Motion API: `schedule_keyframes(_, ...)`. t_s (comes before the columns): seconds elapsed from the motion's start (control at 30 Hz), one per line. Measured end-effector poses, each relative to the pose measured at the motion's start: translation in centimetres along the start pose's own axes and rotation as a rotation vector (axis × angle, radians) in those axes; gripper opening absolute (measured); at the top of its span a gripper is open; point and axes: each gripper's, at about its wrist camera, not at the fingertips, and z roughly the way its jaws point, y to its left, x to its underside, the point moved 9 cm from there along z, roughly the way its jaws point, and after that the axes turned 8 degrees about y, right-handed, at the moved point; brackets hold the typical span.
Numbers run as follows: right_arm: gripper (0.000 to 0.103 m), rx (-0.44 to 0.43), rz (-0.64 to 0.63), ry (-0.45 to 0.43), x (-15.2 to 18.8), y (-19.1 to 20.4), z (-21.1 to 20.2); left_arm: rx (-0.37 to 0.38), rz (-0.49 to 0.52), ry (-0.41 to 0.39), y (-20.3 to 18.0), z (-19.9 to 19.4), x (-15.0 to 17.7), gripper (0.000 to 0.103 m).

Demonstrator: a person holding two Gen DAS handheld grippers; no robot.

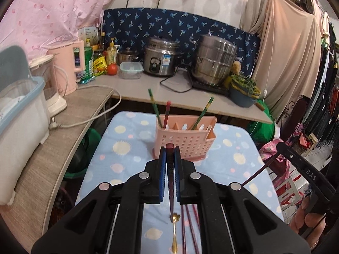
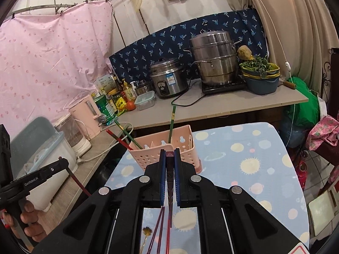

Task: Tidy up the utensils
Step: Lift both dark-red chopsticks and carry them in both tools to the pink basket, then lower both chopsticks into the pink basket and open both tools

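Pink perforated plastic forms the slotted utensil caddy (image 1: 184, 139), which stands upright toward the far end of the table under a soft blue cloth printed with pale suns and planets (image 1: 118, 148). Three slim chopsticks, two green (image 1: 202, 113) and one red (image 1: 167, 114), already lean in its compartments.

Each hand-held tool is clamped narrow on a single chopstick. The left gripper (image 1: 170, 150) pinches a dark red lacquered chopstick (image 1: 170, 182) between its ribbed blue pads (image 1: 162, 169), with the squared butt end poking just past the fingertips and the long taper trailing back underneath. The right gripper (image 2: 170, 155) holds a similar dark red chopstick (image 2: 170, 182) the same way.

Several things could go wrong from here. Both sticks are smooth, thin and glossy, so they could pivot or slide in the pads as they are tipped upright. The caddy looks light, and its slots are narrow; a stick arriving at an angle could catch a divider, tip the caddy over or knock the leaning chopsticks. With both tools heading for one small target, they could also collide.

More purple-red chopsticks (image 1: 191, 228) and a small gold metal spoon with a flower-shaped end (image 1: 175, 230) lie on the cloth near the person.
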Motion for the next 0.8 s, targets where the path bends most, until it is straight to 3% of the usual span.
schedule_keyframes(0.53, 0.007, -0.034, -0.006, -0.206, -14.5, 2.8, 0.1, -0.006, 0.030, -0.215, -2.7, -1.9, -13.4, 0.007)
schedule_keyframes(0.67, 0.007, -0.033, -0.011, -0.217, -16.2, 3.4, 1.9, -0.034, 0.033, -0.252, -2.6, -0.4, -15.5, 0.007)
schedule_keyframes(0.8, 0.007, -0.017, -0.015, -0.174, -16.1, 3.2, 5.9, -0.045, 0.028, -0.254, -2.2, 1.7, -16.7, 0.007)
